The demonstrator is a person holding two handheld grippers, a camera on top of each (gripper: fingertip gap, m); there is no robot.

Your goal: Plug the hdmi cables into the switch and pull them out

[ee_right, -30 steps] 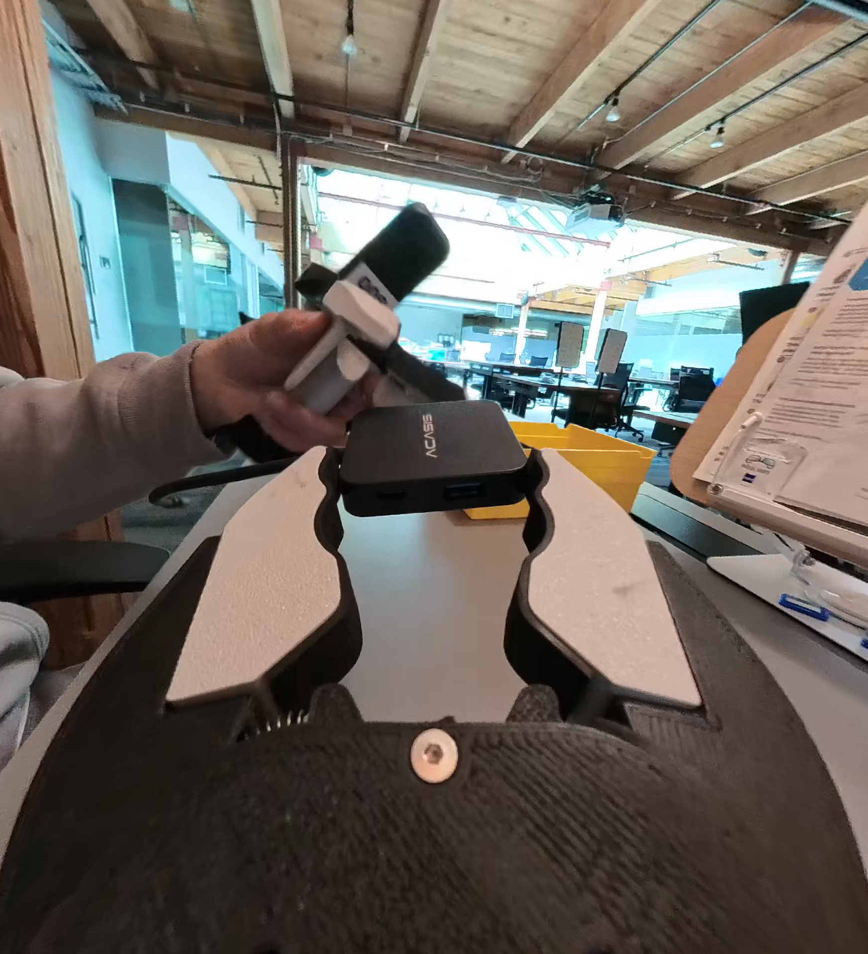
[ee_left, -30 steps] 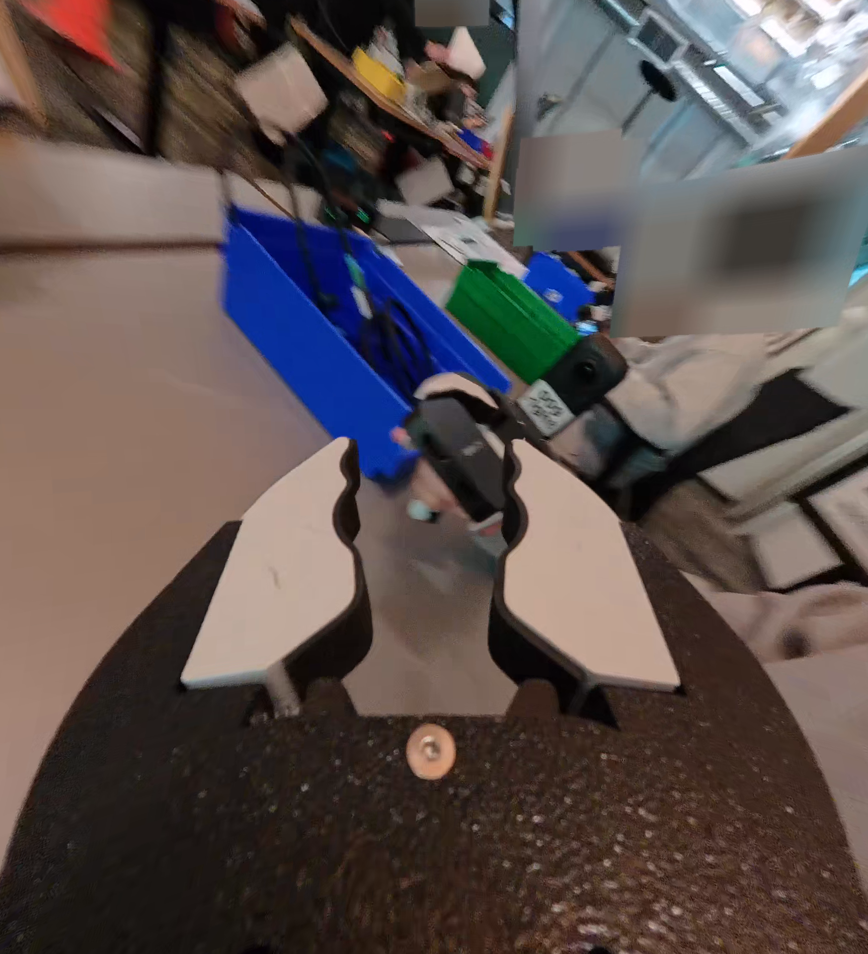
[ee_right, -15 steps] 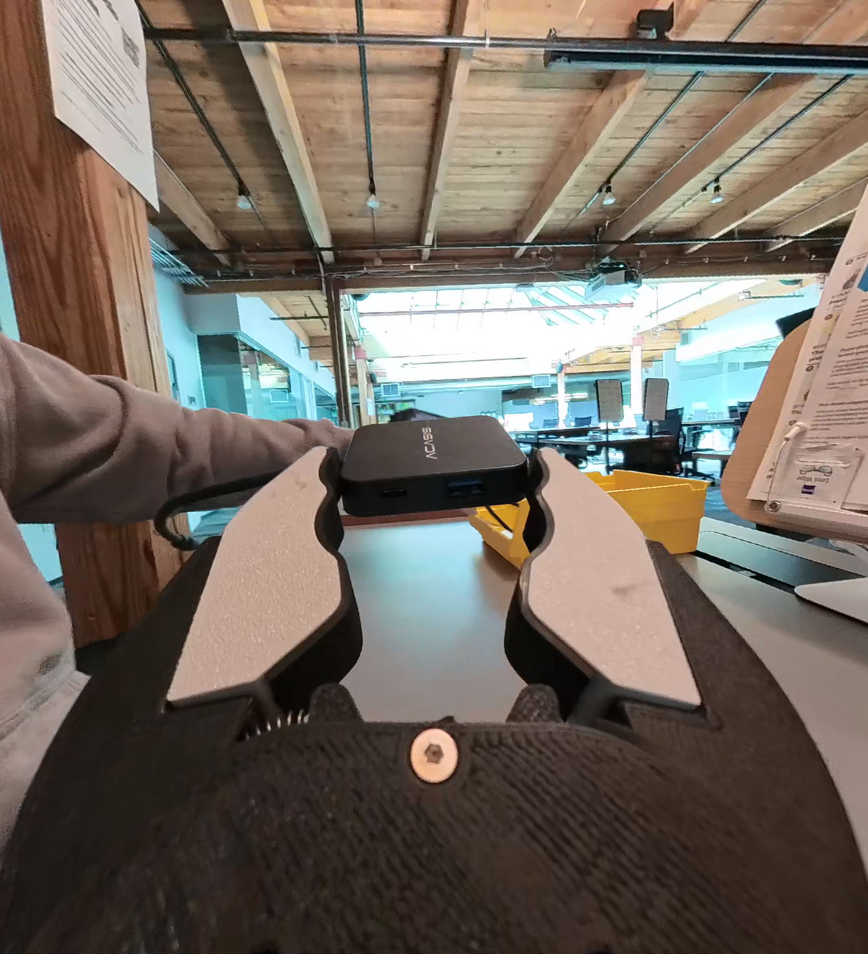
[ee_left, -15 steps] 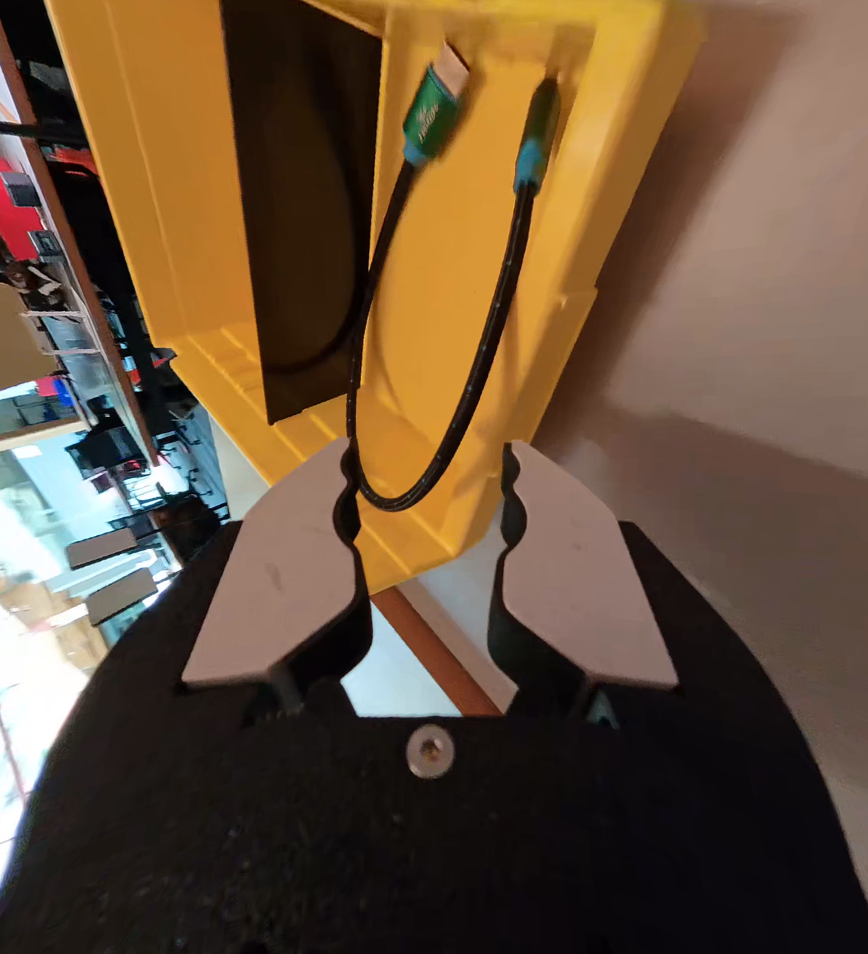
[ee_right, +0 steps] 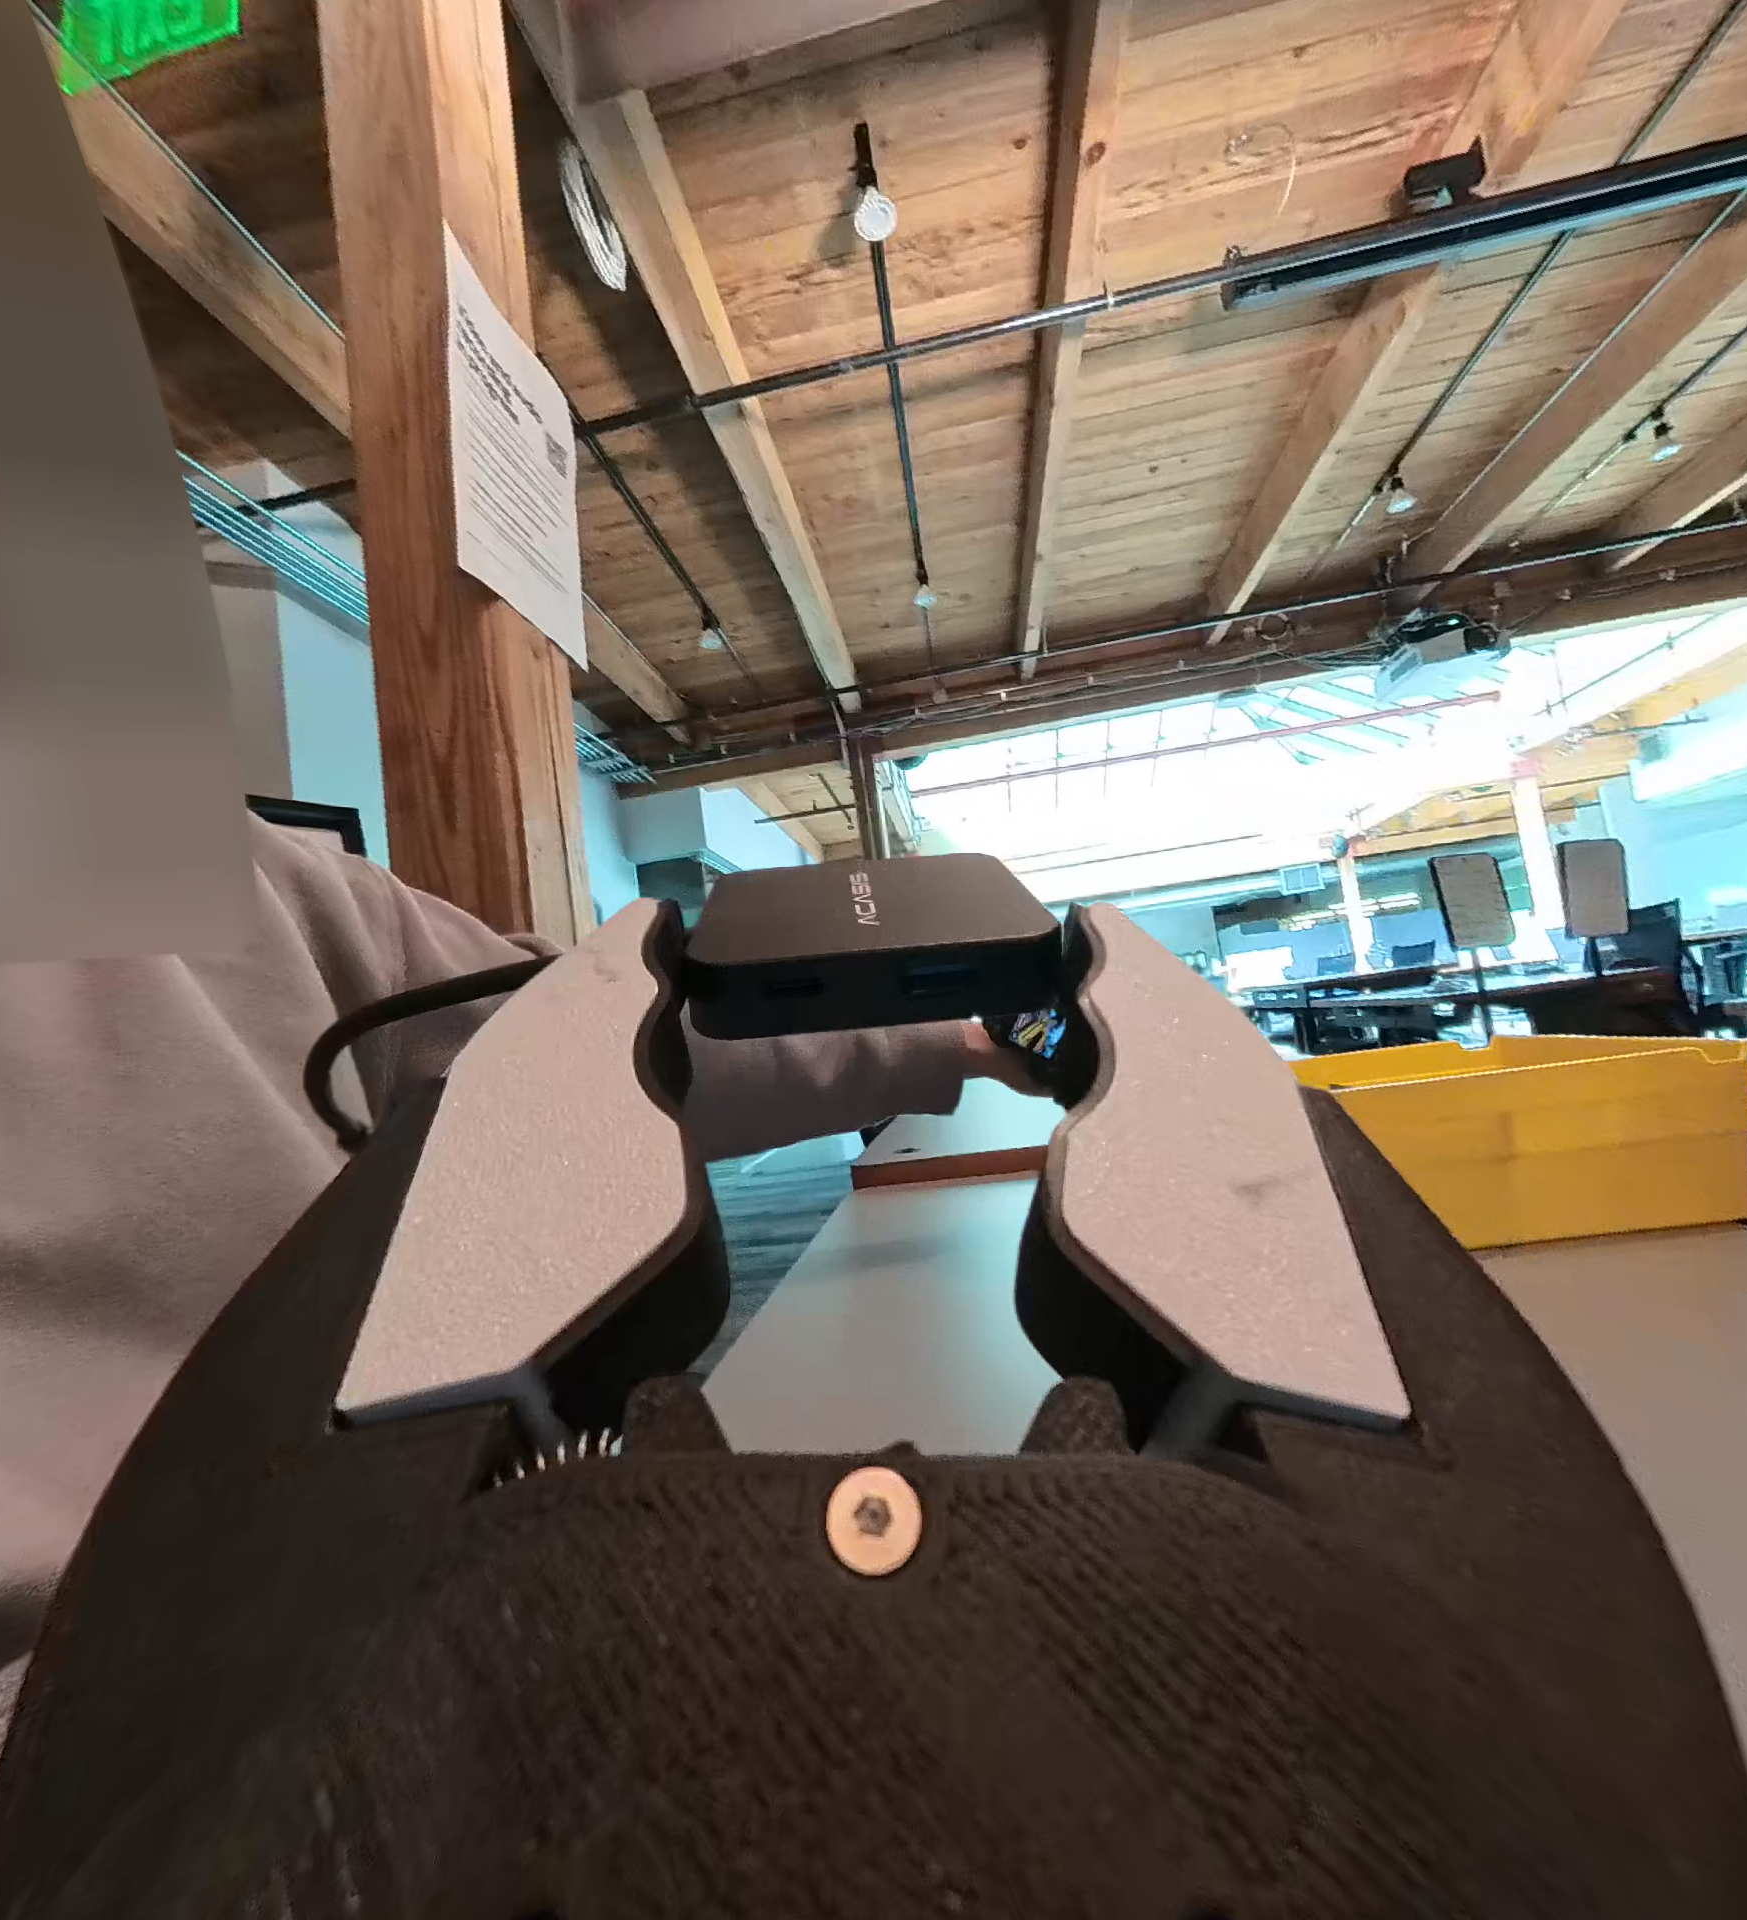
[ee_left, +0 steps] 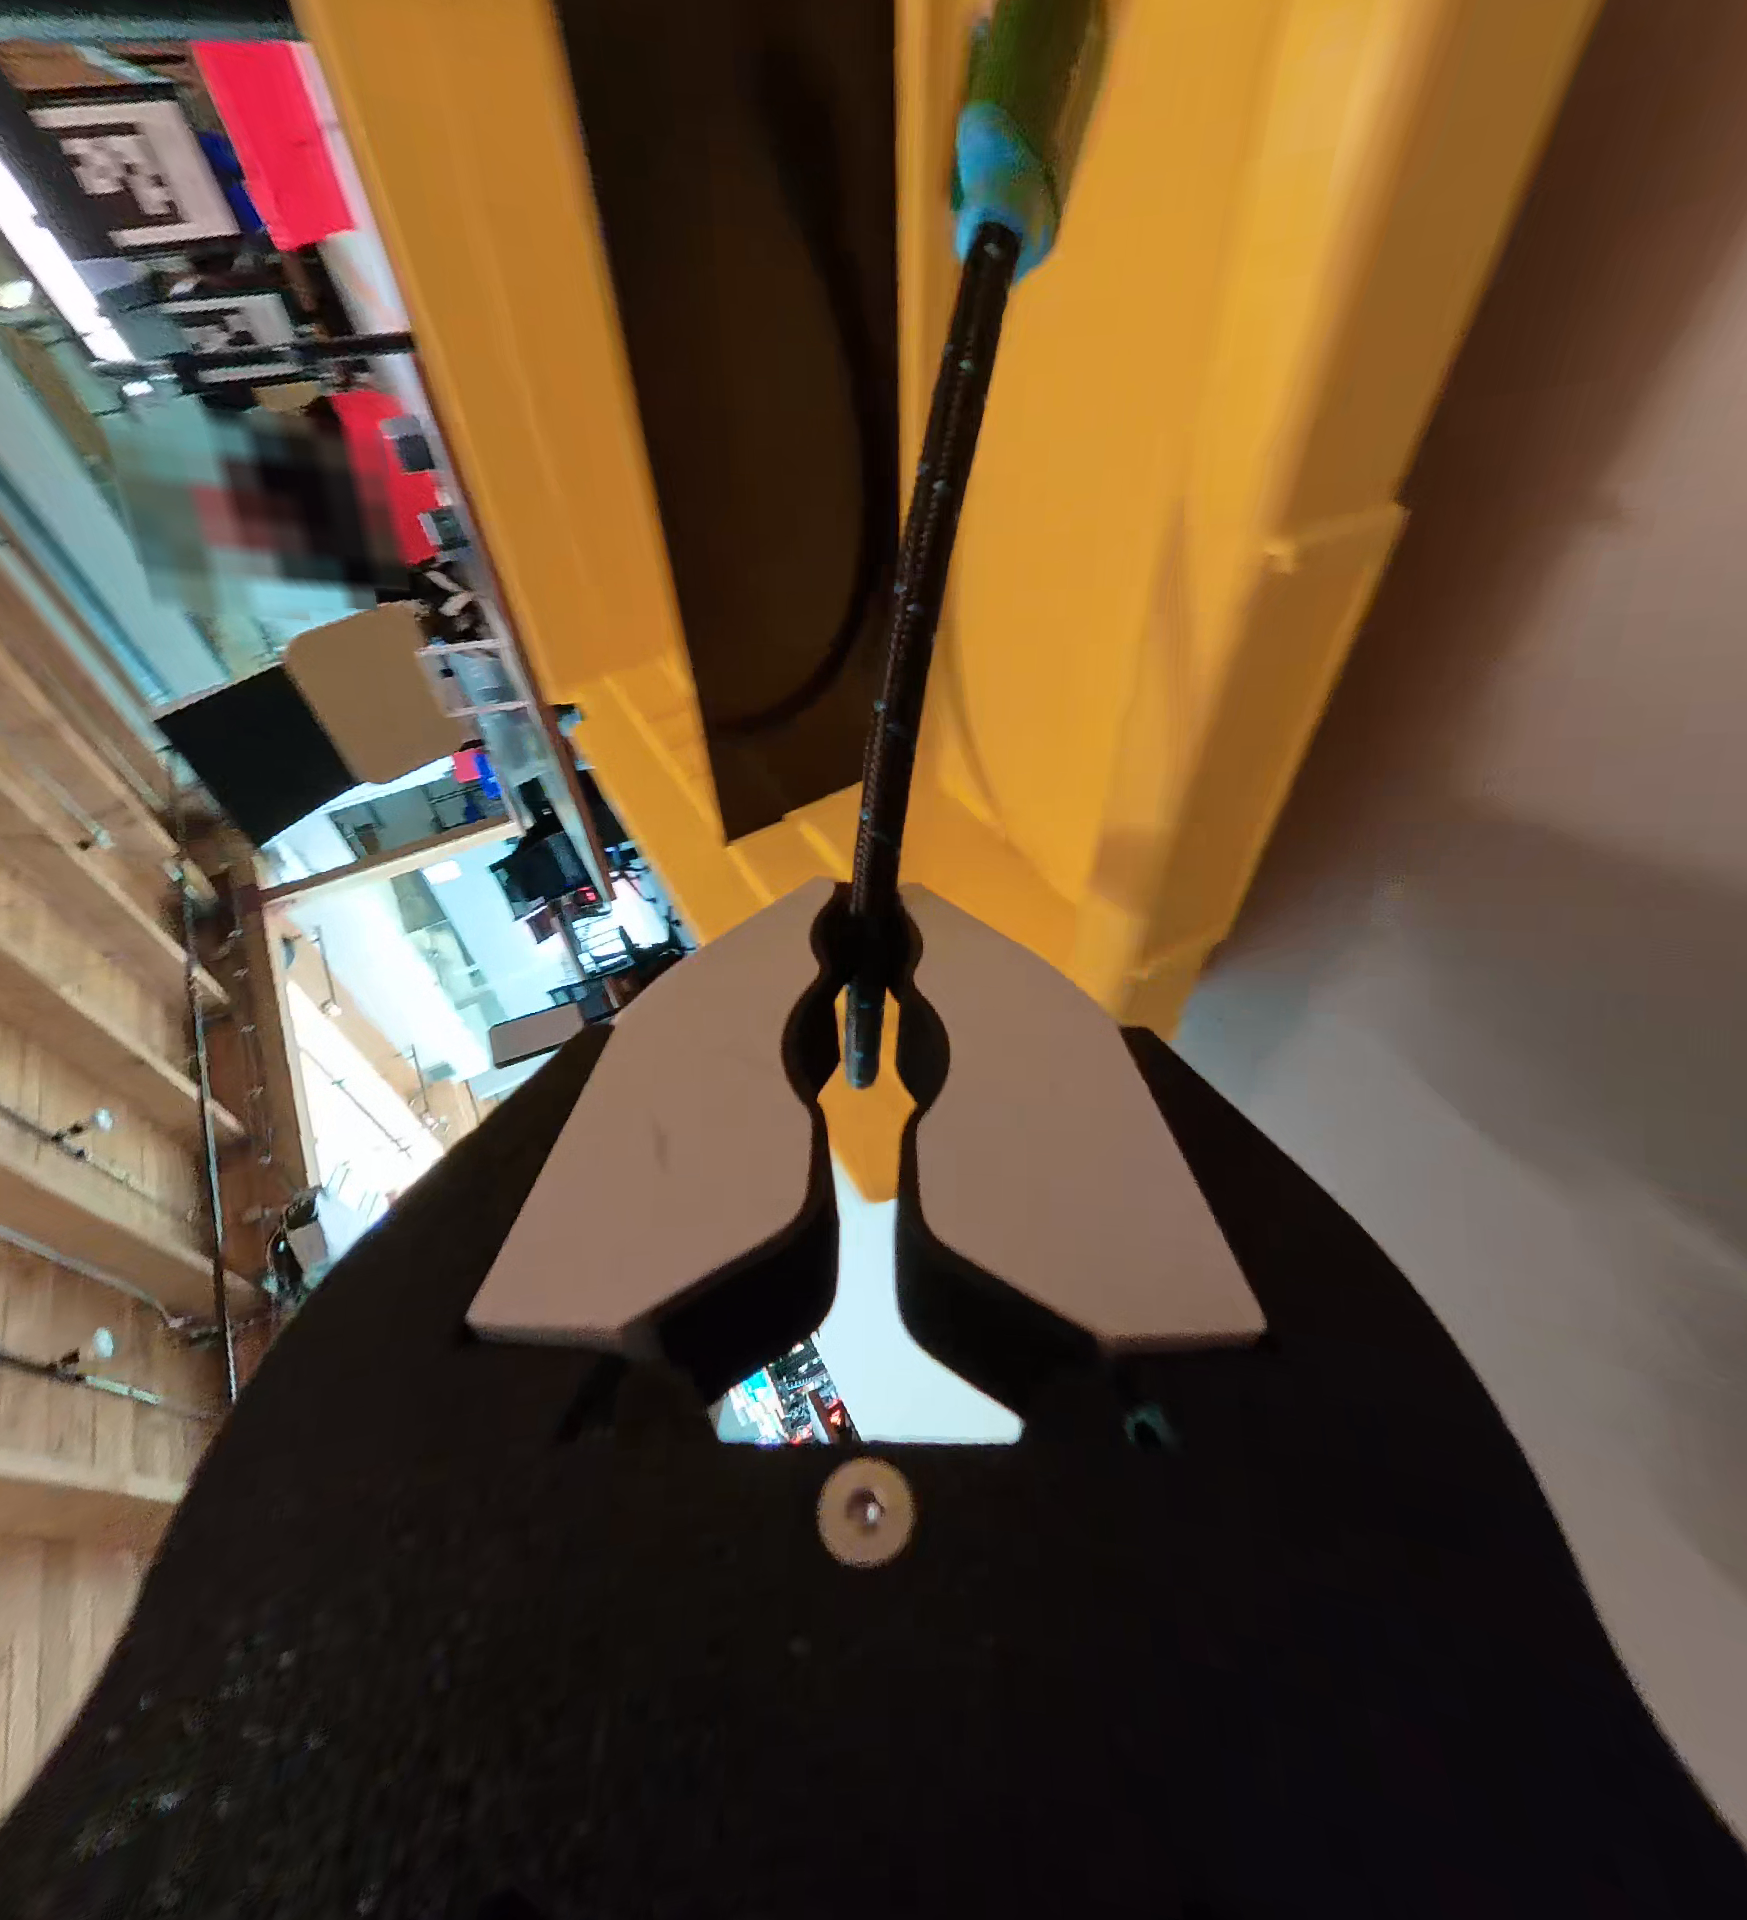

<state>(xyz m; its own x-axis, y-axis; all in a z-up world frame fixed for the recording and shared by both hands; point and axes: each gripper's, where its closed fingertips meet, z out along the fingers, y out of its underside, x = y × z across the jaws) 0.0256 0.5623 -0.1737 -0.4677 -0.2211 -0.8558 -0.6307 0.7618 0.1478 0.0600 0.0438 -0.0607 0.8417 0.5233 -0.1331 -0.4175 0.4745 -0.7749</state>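
In the left wrist view my left gripper (ee_left: pixel 867 914) is shut on a black braided HDMI cable (ee_left: pixel 910 582). The cable runs up from the fingertips to a green plug with a blue collar (ee_left: pixel 1014 135), cut off at the top edge, in front of a yellow bin (ee_left: pixel 1139 520). In the right wrist view my right gripper (ee_right: pixel 874 935) is shut on a black switch box (ee_right: pixel 869 935), held level above the table with two ports facing me. Its black lead (ee_right: pixel 381 1023) loops off to the left.
The yellow bin (ee_right: pixel 1534 1132) stands on the pale table (ee_right: pixel 900 1320) at the right. A person's grey sleeve (ee_right: pixel 121 1143) fills the left, with the hand behind the switch. A wooden post (ee_right: pixel 433 623) with a paper sheet stands behind.
My left gripper has swung from the blue bin to the yellow bin, closed in and shut on the cable. My right gripper has tilted upward, still holding the switch.
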